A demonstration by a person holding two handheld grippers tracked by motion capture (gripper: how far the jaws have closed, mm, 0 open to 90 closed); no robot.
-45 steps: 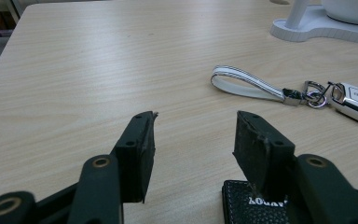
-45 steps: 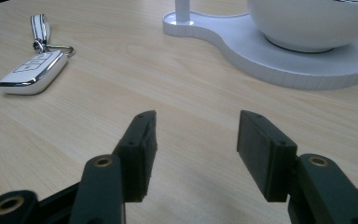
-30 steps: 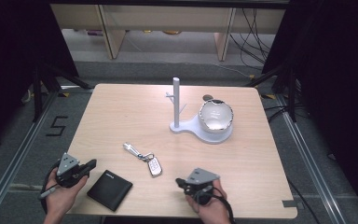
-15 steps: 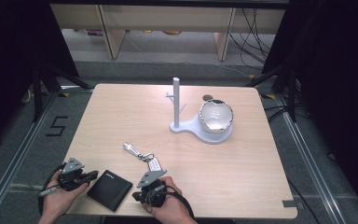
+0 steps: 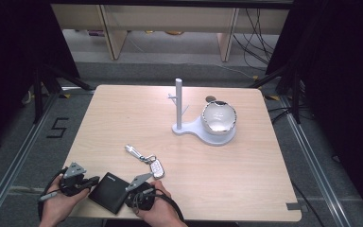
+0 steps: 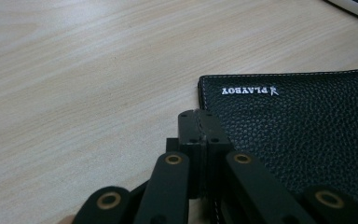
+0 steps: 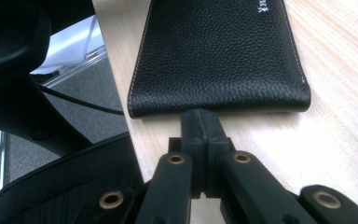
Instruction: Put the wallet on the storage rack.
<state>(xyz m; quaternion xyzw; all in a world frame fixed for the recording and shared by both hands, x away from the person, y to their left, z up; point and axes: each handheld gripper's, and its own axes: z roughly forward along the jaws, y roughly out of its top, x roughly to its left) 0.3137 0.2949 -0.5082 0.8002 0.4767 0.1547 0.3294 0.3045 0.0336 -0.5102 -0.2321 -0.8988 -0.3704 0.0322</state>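
Wallet [image 5: 108,192]: black leather, lying flat at the table's [image 5: 246,189] near edge, close to its near-left corner, between the two grippers.
Left gripper [image 5: 90,181]: unmoved beside the wallet's left side; jaws fully closed, nothing held, tips over the wallet's corner in the left gripper view.
Right gripper [image 5: 133,196]: has travelled leftward along the near edge from mid-table to the wallet's right side; jaws closed, empty, tips just short of its folded edge [image 7: 219,103].
Keys [image 5: 145,159]: untouched, just beyond the wallet.
Assessment: both tools now flank the wallet; handling it appears imminent, and the jaws must open first.
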